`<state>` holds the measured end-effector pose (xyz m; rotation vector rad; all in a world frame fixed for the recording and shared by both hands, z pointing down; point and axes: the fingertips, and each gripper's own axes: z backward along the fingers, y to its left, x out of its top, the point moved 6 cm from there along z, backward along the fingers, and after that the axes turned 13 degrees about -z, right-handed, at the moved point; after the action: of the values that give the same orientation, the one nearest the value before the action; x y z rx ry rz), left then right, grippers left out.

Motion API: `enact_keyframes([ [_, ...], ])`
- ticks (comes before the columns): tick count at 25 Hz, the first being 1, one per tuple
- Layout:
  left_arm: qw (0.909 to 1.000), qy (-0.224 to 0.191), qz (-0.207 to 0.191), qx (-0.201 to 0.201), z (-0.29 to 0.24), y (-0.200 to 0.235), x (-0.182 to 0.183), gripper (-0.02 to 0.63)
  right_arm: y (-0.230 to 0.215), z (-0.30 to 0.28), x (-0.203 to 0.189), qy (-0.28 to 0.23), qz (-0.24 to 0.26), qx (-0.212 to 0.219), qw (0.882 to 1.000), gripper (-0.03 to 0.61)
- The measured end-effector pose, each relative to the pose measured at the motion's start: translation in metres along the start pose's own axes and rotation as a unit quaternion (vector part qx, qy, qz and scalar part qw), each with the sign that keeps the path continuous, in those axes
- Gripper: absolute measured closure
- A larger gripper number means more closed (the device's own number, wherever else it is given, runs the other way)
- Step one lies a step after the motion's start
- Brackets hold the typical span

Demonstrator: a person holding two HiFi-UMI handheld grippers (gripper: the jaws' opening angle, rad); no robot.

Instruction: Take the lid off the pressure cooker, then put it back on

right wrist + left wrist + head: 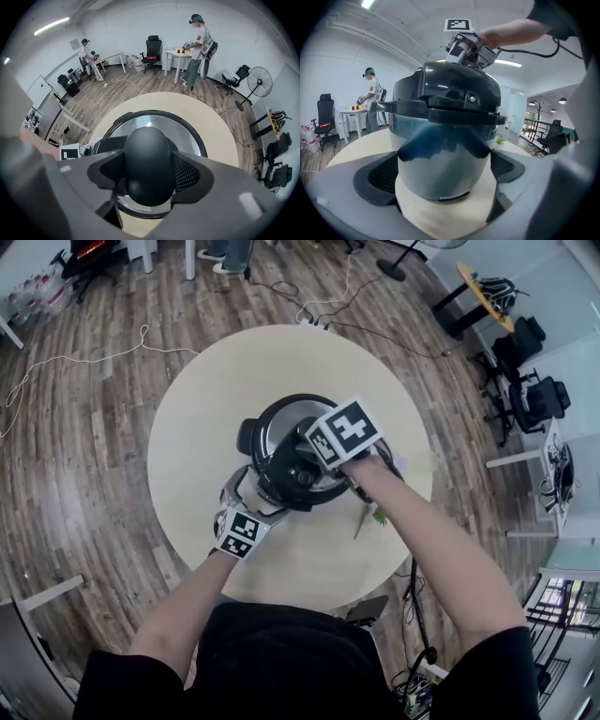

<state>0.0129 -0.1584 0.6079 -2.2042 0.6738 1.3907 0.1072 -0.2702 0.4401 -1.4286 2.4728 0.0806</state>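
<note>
A steel pressure cooker point(267, 432) stands in the middle of a round beige table point(197, 418), with its black lid point(445, 93) sitting on it. My right gripper point(147, 171) comes down from above and is shut on the lid's black knob point(147, 159), pads on both sides of it. In the head view the marker cube hides those jaws. My left gripper point(445, 185) lies low at the table's near side, almost level, its pads pressed against both flanks of the steel pot body point(445, 164).
A small green sprig point(370, 517) lies on the table to the right of the cooker. Cables point(84, 357) run over the wooden floor. Office chairs point(525, 381) and desks stand at the room's edges. Two people point(199, 40) are at far desks beside a fan point(258, 79).
</note>
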Motion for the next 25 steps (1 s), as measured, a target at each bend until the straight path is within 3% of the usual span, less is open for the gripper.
enact_keyframes([
  [12,1.0,-0.004,-0.002,0.001,0.001,0.001,-0.001,0.023,0.002,-0.001,0.001,0.011,0.019,0.001,1.0,0.284],
  [19,1.0,-0.004,-0.003,0.002,0.001,0.002,-0.001,0.023,-0.006,0.023,0.01,0.018,-0.015,0.016,1.0,0.285],
  [25,1.0,-0.004,-0.002,0.004,0.001,0.001,-0.004,0.023,-0.024,0.049,0.012,0.011,-0.02,-0.003,1.0,0.287],
])
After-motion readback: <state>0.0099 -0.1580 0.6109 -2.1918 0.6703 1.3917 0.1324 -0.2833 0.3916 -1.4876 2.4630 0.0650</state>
